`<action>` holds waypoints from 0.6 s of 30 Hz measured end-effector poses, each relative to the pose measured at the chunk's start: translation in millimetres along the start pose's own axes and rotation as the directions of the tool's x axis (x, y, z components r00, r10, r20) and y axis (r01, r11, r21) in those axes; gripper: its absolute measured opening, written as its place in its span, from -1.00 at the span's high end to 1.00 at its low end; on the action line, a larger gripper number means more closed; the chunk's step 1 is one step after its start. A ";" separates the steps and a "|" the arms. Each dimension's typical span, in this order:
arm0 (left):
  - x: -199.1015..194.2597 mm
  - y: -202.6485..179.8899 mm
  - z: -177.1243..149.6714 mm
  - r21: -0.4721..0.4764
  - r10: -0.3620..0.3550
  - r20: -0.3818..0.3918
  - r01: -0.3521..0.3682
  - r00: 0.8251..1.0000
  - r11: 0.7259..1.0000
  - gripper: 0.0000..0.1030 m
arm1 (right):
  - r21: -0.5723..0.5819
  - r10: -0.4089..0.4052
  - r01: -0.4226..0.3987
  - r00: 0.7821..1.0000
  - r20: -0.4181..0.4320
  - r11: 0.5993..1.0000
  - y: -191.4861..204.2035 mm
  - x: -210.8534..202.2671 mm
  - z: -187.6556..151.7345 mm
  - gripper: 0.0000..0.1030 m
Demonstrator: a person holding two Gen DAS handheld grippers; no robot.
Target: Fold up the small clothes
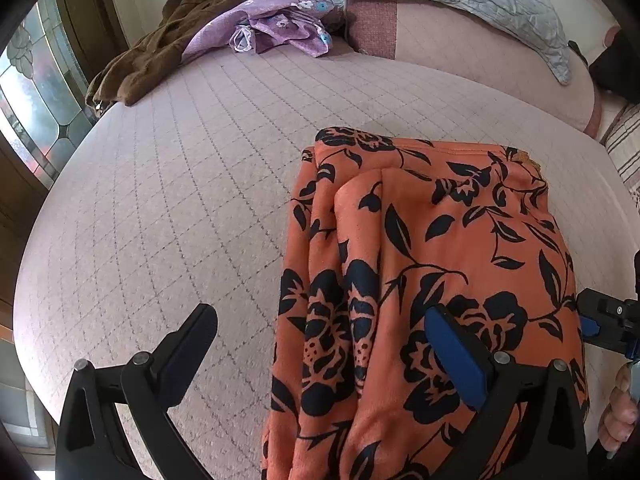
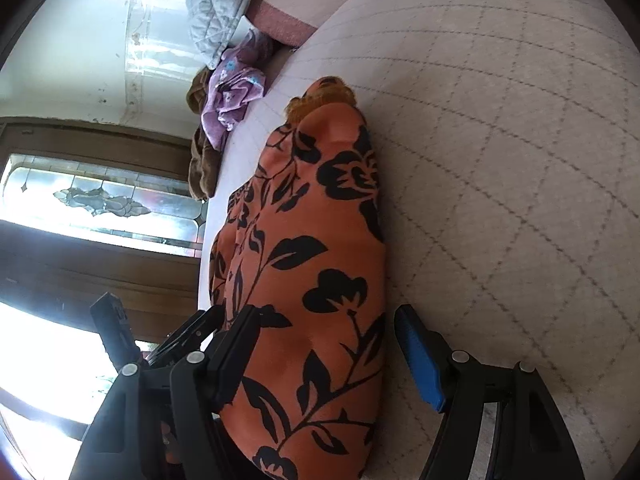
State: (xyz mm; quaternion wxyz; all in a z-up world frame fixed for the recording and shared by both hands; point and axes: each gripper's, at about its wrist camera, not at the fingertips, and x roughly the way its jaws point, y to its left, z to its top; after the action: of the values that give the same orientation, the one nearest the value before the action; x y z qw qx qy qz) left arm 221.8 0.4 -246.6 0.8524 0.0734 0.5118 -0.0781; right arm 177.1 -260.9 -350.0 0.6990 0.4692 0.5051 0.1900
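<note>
Two grippers stand wide open over a folded orange garment with black floral print [image 1: 432,280], holding nothing. The left gripper [image 1: 320,344] straddles the garment's left edge; the right gripper [image 2: 324,344] has the cloth between its spread fingers without clamping it. The garment lies on the pale pink quilted bed cover [image 1: 168,208]. A brown garment [image 1: 160,44] and purple flowered cloth [image 1: 280,24] sit at its far edge.
</note>
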 end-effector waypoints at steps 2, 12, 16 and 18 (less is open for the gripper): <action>2.7 -1.0 0.7 0.006 0.000 0.001 0.000 1.000 1.000 -1.00 | -0.012 0.003 -0.003 1.000 -0.008 1.000 2.9 3.5 -0.2 -0.42; 17.3 3.5 4.8 -0.007 -0.045 -0.022 0.045 0.999 0.999 -1.00 | -0.028 0.008 -0.008 1.000 -0.002 1.000 7.8 12.6 0.8 -0.42; 27.1 6.9 6.6 -0.016 -0.082 -0.039 0.081 0.996 0.997 -1.00 | -0.036 0.012 -0.012 1.000 0.004 0.999 7.4 13.5 1.5 -0.43; 34.1 10.7 8.9 -0.019 -0.107 -0.054 0.107 0.993 0.994 -1.00 | -0.043 0.011 -0.010 1.000 0.009 0.999 9.6 16.0 1.8 -0.43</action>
State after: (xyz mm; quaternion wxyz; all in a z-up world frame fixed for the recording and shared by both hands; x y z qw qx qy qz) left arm 247.5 7.0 -272.2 0.8332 0.0410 0.5388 -0.1174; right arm 187.4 -245.2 -350.2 0.7103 0.4575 0.4952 0.2023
